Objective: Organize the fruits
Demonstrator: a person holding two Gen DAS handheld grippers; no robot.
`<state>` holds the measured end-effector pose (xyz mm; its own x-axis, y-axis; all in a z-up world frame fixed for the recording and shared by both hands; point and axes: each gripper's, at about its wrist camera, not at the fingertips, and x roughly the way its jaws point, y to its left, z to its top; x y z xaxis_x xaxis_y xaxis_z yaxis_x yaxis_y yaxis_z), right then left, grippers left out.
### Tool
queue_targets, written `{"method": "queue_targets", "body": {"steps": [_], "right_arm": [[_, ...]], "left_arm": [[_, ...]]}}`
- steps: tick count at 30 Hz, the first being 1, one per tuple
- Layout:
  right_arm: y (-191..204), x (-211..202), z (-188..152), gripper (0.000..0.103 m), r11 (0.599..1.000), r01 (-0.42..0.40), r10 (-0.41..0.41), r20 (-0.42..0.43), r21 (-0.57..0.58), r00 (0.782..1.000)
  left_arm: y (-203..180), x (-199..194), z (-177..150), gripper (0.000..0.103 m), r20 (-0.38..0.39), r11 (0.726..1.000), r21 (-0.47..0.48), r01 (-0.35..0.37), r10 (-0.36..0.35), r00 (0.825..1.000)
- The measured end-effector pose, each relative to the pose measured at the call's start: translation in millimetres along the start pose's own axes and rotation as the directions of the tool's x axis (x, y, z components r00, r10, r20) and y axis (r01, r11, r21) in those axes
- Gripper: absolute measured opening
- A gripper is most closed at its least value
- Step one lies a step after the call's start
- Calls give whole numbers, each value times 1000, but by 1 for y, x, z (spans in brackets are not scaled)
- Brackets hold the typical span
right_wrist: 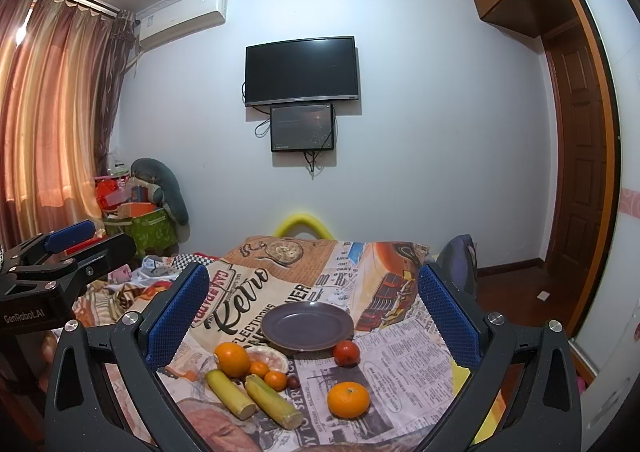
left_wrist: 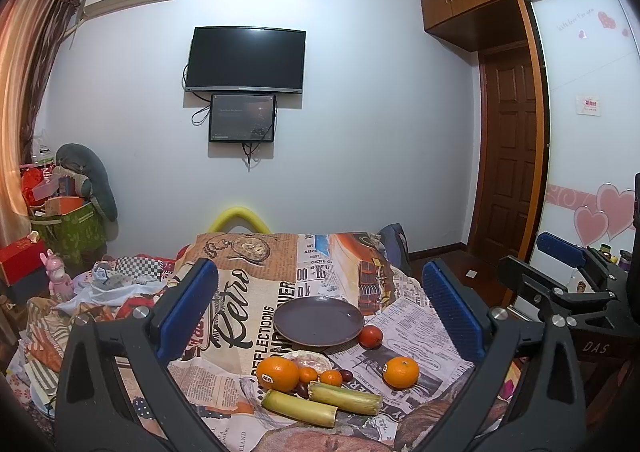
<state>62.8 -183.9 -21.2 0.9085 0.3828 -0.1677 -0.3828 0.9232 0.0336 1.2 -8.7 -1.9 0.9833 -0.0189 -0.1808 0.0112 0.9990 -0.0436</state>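
Observation:
An empty purple plate sits on a table with a newspaper-print cloth. In front of it lie a large orange, two small oranges, a red fruit, another orange, two yellow-green cane pieces, dark red dates and a small shell dish. My left gripper is open and empty, above and short of the fruit. My right gripper is open and empty, likewise.
The table cloth hangs over the edges. A cluttered bed with clothes lies to the left. A green box with toys stands at the back left. A wooden door is at the right. A TV hangs on the wall.

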Motion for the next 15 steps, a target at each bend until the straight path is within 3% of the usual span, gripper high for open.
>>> {"method": "queue_targets", "body": {"steps": [15], "right_arm": [[0,0,1,103,1000,0,0,1,-2,1000]], "left_arm": [[-1,0,1,103,0,1000,-2,4,-4,1000]]}}
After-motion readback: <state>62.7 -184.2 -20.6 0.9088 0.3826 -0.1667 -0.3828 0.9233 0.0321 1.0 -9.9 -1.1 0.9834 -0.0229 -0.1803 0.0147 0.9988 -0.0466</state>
